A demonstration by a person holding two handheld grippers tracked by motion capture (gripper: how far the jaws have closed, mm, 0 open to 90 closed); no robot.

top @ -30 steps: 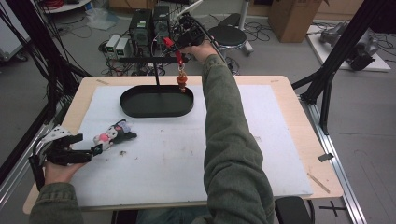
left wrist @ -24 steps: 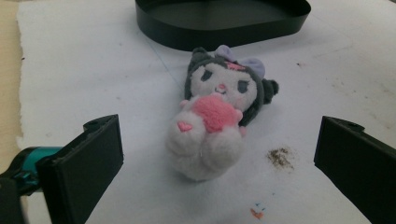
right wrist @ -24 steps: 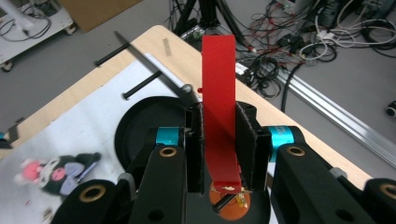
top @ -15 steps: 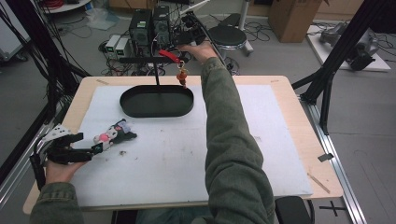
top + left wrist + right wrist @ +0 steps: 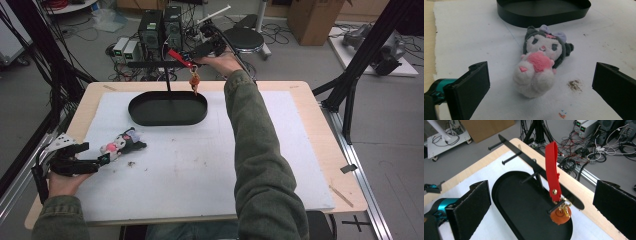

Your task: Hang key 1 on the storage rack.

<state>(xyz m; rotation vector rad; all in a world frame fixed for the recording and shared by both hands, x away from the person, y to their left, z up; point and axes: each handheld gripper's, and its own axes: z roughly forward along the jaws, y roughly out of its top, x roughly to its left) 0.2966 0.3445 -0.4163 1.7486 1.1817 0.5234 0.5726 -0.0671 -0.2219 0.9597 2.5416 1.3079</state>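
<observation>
White mat, near left: plush toy [image 5: 541, 62] lies just ahead between my left gripper [image 5: 541, 97]'s open jaws, head pointing far; right gripper [image 5: 541, 217] gapes open by the keychain [image 5: 556, 195].

Grey floor [image 5: 300, 55] strewn with cables [image 5: 280, 32], a stool [image 5: 245, 37], cardboard box [image 5: 307, 12].
</observation>
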